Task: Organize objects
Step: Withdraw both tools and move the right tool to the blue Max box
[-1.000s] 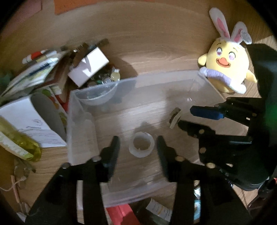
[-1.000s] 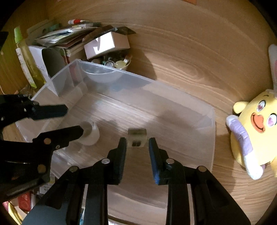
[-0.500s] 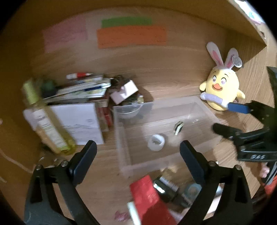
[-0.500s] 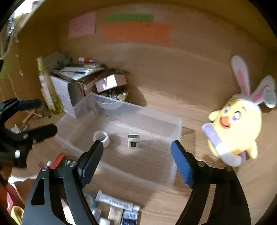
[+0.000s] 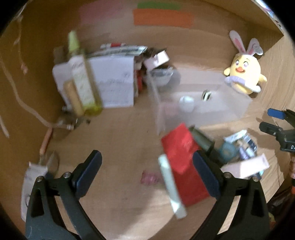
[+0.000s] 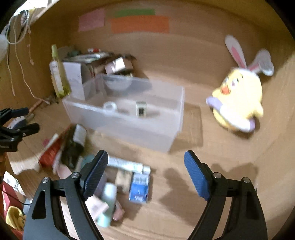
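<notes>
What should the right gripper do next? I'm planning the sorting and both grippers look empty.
Probably lower the open right gripper onto the blue box just ahead of it. The clear bin already holds a tape roll and a small block, while the loose clutter lies unsorted before it.

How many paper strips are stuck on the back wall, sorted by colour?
Pink strip: 1
Green strip: 1
Orange strip: 1
Total: 3
</notes>
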A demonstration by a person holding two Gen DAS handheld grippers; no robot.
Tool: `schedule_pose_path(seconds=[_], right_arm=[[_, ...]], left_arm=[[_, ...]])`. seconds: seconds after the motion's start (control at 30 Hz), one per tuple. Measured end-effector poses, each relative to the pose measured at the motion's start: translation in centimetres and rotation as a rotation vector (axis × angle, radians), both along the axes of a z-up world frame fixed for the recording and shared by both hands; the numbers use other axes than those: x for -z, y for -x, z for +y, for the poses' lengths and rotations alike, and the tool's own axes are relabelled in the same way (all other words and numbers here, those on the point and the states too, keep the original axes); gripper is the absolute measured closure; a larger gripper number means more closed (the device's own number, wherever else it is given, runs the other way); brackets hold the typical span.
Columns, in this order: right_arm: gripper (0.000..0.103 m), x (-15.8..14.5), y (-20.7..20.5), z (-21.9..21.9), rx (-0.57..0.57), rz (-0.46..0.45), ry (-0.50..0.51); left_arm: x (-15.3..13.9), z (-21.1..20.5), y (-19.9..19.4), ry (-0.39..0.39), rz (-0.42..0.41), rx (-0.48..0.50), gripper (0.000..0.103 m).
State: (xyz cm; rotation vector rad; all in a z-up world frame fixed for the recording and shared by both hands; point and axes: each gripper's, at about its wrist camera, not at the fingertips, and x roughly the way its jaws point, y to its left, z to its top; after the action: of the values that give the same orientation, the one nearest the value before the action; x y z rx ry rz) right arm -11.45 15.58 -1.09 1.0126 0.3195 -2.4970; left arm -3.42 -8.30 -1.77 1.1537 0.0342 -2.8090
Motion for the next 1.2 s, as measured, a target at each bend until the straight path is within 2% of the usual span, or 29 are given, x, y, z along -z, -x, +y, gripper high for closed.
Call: schedule_pose_path(seconds=[0.1,0.2,0.23,0.43,0.77,0.97,1.03,1.1,1.17,1.2], right_arm=[[0.021,1.5,0.0,1.2,0.03,-0.037,-0.007],[0.022,2.5,0.0,2.1,0.053,-0.067,0.0],[0.022,2.9,0.0,2.5,0.063,-0.081,0.013],[0.035,4.4,-0.2,2.5,0.036,-0.14,0.005],[0.044,5.0,0.3,0.9,0.0,-0.153,-0.003],[0.053,4.9,0.3,0.7,-0.025,-0.151,-0.01],[0.056,4.9,0.4,0.8,-0.034,-0.158,-0.001],[0.058,4.9,0.5,1.0,-0.035,-0.169,0.013],[0.07,4.9,0.6,1.2,-0.024,-0.179,0.018],[0.071,4.9,0.7,1.4,-0.016,-0.178,0.019]], left_arm=[[1.5,-1.0,-1.0,-0.018,-0.021,-0.031,0.006],[3.0,-1.8,-1.4,-0.036,-0.064,-0.05,0.023],[3.5,-2.1,-1.4,-0.046,-0.081,-0.052,0.025],[5.2,-2.8,-0.7,-0.087,-0.138,-0.06,0.032],[5.4,-1.2,1.1,-0.053,-0.139,-0.01,0.036],[5.3,-0.7,2.1,-0.054,-0.136,0.025,0.054],[5.2,-0.4,2.2,-0.053,-0.131,0.048,0.071],[5.2,0.0,2.0,-0.044,-0.125,0.058,0.08],[5.3,0.1,2.0,-0.048,-0.12,0.052,0.079],[5.3,0.0,1.9,-0.052,-0.114,0.049,0.08]])
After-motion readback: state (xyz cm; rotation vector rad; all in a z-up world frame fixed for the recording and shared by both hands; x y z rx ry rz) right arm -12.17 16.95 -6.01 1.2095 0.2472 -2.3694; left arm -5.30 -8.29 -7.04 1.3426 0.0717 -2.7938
